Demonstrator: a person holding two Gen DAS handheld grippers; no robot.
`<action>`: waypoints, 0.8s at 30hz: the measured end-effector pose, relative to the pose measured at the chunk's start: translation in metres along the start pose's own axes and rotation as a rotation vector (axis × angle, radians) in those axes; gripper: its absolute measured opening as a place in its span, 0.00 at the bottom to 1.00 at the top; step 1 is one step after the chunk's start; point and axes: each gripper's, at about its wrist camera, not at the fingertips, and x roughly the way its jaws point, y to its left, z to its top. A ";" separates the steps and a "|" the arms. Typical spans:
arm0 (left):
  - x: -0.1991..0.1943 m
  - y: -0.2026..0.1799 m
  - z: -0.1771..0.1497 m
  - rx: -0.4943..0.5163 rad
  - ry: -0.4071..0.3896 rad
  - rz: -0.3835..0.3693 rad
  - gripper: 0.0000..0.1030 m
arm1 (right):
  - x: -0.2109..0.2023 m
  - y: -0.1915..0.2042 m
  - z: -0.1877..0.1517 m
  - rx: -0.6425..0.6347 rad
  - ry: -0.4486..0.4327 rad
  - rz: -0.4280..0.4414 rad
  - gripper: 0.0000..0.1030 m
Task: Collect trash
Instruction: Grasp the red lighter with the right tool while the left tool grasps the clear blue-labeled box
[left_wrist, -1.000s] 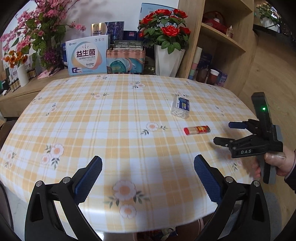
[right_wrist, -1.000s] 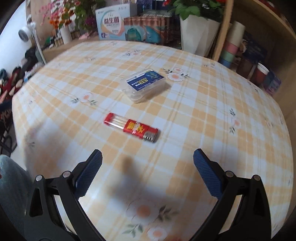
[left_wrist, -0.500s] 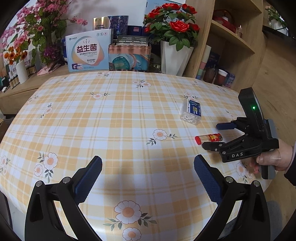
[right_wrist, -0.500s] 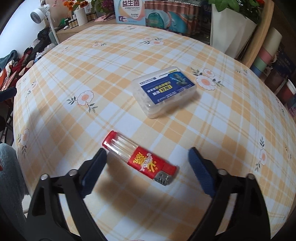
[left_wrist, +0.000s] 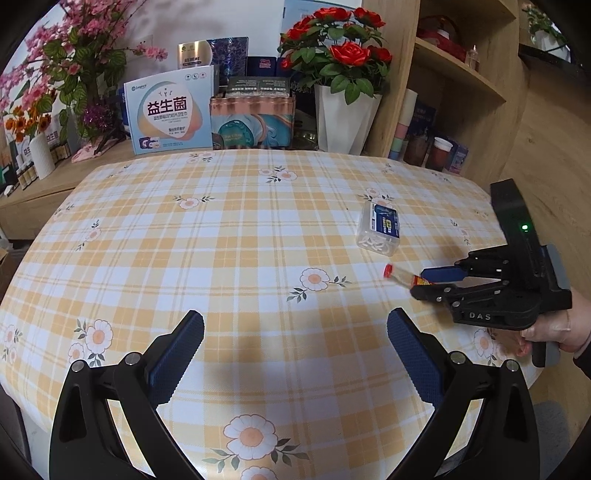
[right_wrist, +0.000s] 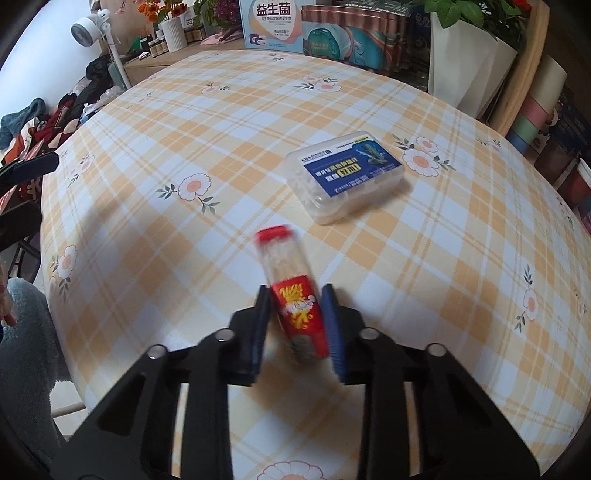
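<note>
While the right gripper (right_wrist: 295, 321) closes its jaws around the red-labelled clear plastic tube (right_wrist: 291, 284), seemingly light, rigid and slippery, the left gripper (left_wrist: 295, 343) hovers agape above the worktop (left_wrist: 221, 258).

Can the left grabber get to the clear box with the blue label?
Probably yes. The left gripper is open, and only bare tablecloth lies between it and the clear box. The right gripper, closing on the lighter, sits beside that path.

Right tongs (right_wrist: 295, 314) closing, angled down; left tongs (left_wrist: 295, 347) spread wide, nothing between.
</note>
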 end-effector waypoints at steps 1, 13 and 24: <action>0.003 -0.003 0.001 0.007 0.006 0.004 0.94 | -0.002 -0.002 -0.003 0.011 -0.007 -0.001 0.27; 0.075 -0.077 0.053 0.197 0.022 -0.084 0.94 | -0.054 -0.060 -0.039 0.331 -0.190 -0.034 0.26; 0.165 -0.119 0.085 0.292 0.144 0.033 0.85 | -0.072 -0.082 -0.086 0.575 -0.240 -0.024 0.26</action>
